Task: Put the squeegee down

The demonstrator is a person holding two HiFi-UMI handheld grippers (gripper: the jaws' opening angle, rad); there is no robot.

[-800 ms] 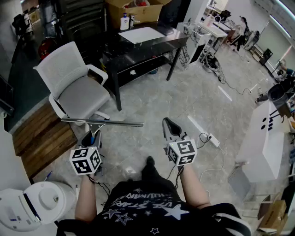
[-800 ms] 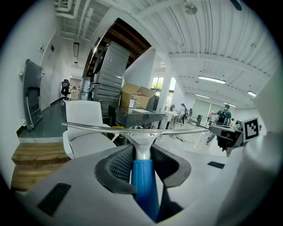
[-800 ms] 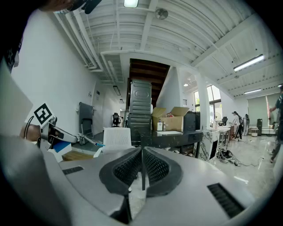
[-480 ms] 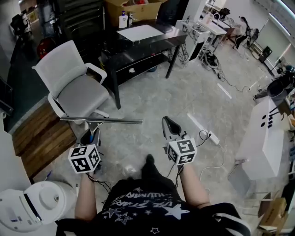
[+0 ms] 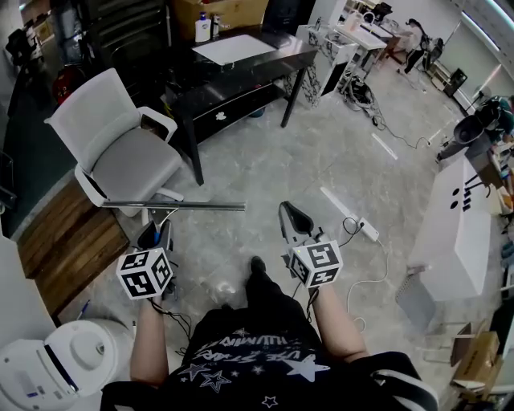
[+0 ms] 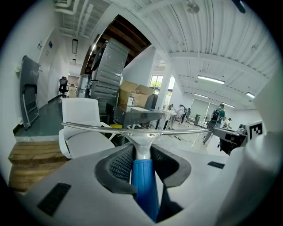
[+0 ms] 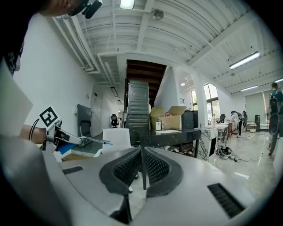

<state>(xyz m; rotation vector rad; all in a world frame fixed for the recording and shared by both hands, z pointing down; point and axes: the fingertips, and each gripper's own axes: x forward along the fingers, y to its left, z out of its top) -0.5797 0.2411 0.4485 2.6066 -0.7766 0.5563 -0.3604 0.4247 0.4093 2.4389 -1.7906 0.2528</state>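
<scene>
Clamping the squeegee (image 5: 173,206) by its handle, the left gripper (image 5: 155,235) hangs over marble floor (image 5: 265,164), right gripper (image 5: 292,218) jaws together, white chair (image 5: 120,152) and desk (image 5: 241,68) upper left

White office chair (image 5: 128,156), black desk (image 5: 277,58), cardboard box (image 5: 241,12), white power strip (image 5: 367,231)

Grey floor (image 5: 265,168) — white chair (image 5: 120,156), black desk (image 5: 241,76).
</scene>
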